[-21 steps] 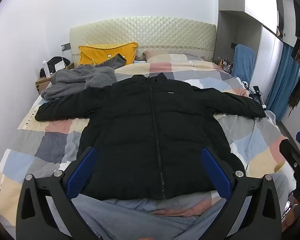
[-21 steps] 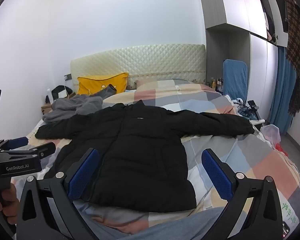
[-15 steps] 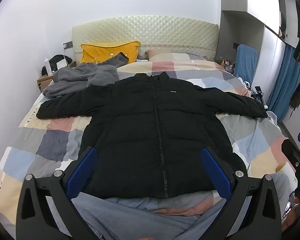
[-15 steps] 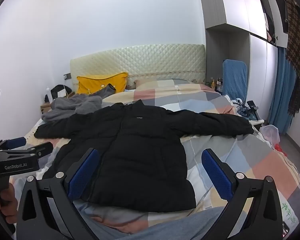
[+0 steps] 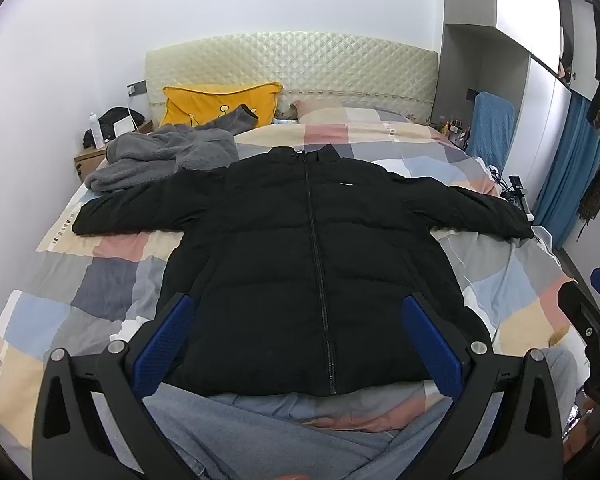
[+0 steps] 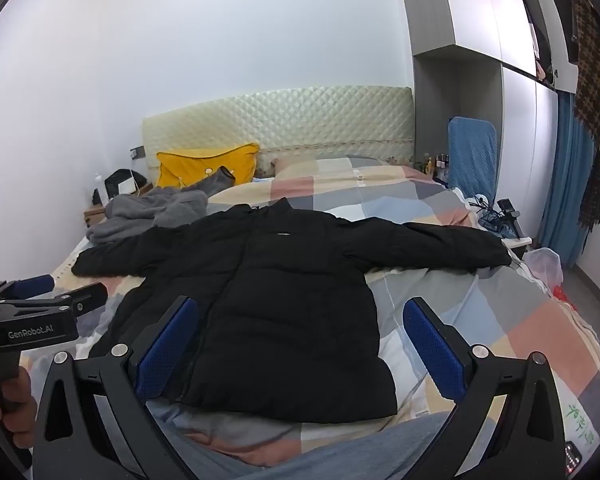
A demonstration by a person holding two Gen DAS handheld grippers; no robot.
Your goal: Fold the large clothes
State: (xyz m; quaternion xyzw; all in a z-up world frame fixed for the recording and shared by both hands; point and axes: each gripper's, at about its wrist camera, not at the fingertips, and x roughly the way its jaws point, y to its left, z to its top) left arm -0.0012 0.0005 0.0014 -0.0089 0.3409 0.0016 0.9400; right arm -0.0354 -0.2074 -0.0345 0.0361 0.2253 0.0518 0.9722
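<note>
Left wrist view: I see the black jacket (image 5: pixel 316 264) lying flat on the bed (image 5: pixel 100 288), zipped, both sleeves spread out. My left gripper (image 5: pixel 300 344) is spread wide w/ nothing between its fingers, above the jacket hem. A grey garment (image 5: pixel 160 160) lies beyond the jacket's sleeve, near the yellow pillow (image 5: pixel 216 104).

Right wrist view: my right gripper (image 6: pixel 300 344) is also spread, empty, over the jacket's hem corner.

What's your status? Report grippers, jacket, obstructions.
Left gripper open, right gripper open, both empty. Black jacket flat on bed, zipped, sleeves spread, unfolded. Grey garment heaped beside left sleeve, touching or overlapping it.
</note>
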